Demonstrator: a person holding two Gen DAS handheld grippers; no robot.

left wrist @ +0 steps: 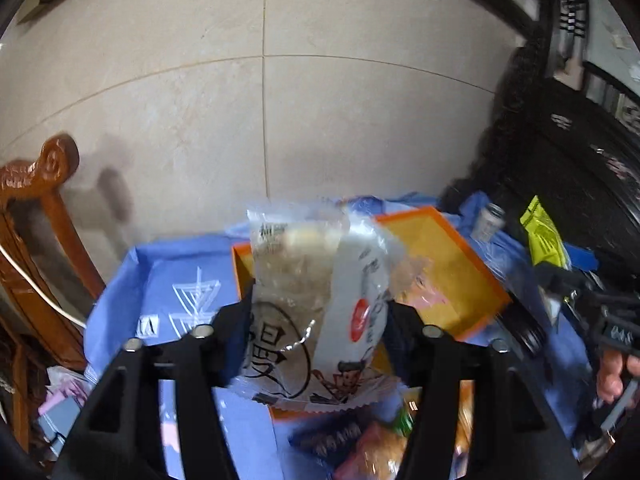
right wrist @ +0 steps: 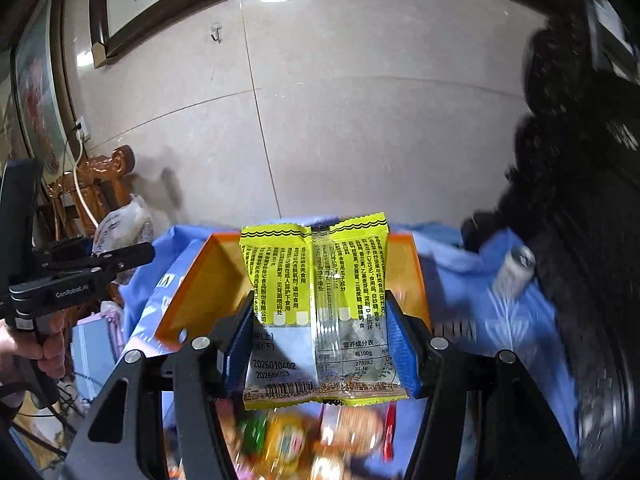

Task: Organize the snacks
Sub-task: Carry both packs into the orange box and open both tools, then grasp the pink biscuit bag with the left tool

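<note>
A beige tiled wall rises behind a table draped in blue cloth (left wrist: 188, 280), where an orange-rimmed shallow cardboard box (left wrist: 452, 264) sits open. The left gripper (left wrist: 320, 316) holds a clear and white plastic snack packet (left wrist: 316, 300) upright between its jaws above the box. The right gripper (right wrist: 320, 340) clamps a yellow printed snack packet (right wrist: 316, 308), above blurred loose snacks (right wrist: 312, 440).

My yellow packet (right wrist: 316, 280) carries black print; the clear packet (left wrist: 316, 304) has a red badge; behind both, an orange tray (left wrist: 452, 256) on blue cloth (left wrist: 180, 280).
</note>
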